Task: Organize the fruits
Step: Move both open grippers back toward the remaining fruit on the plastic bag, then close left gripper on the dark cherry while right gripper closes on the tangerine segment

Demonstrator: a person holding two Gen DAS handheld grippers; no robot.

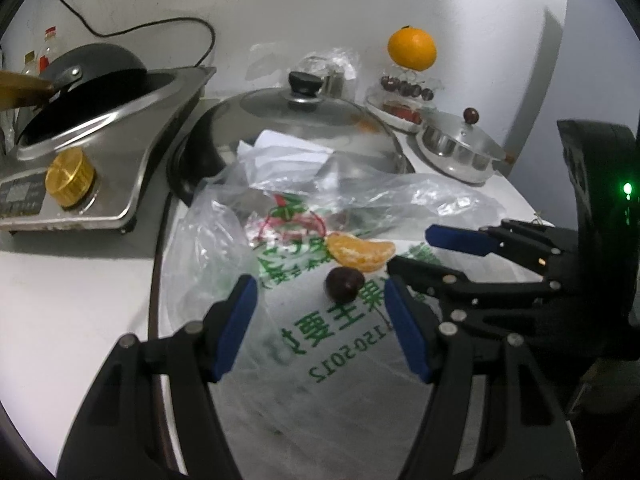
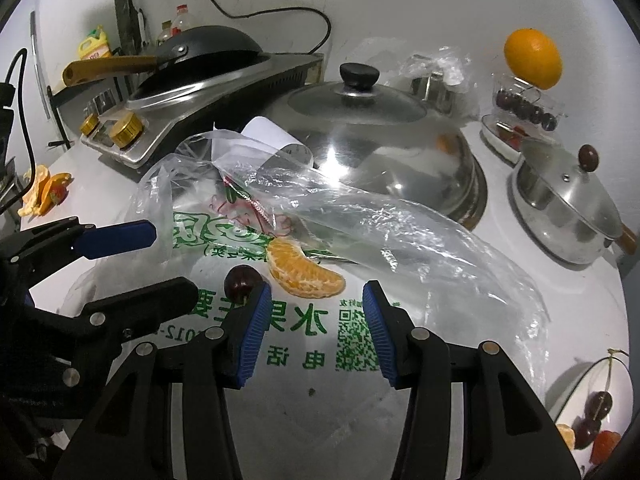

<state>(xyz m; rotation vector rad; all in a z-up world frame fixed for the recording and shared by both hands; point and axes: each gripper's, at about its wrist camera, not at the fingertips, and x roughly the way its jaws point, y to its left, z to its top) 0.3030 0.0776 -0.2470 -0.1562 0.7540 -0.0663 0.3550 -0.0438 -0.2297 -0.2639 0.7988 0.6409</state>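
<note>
Clear plastic bag (image 1: 320, 208) printed in green covers the counter in the left wrist view, in front of a domed steel lid (image 1: 304, 128) and a stove (image 1: 100, 152). On the bag lie 1 cherry (image 1: 344, 283) and 1 orange segment (image 1: 362, 251), touching. The left gripper (image 1: 318, 316) is spread, empty, the cherry just ahead between its fingers.

In the right wrist view the right gripper (image 2: 316, 312) is also spread and empty; its left pad (image 2: 252, 332) partly hides the cherry (image 2: 240, 280), and the segment (image 2: 304, 270) lies just ahead. 1 whole orange (image 2: 532, 58) stands at the back.

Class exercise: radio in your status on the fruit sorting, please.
Left gripper and right gripper: jaws open, empty. Cherry and orange segment lie loose on printed bag. Nothing blocking.
</note>
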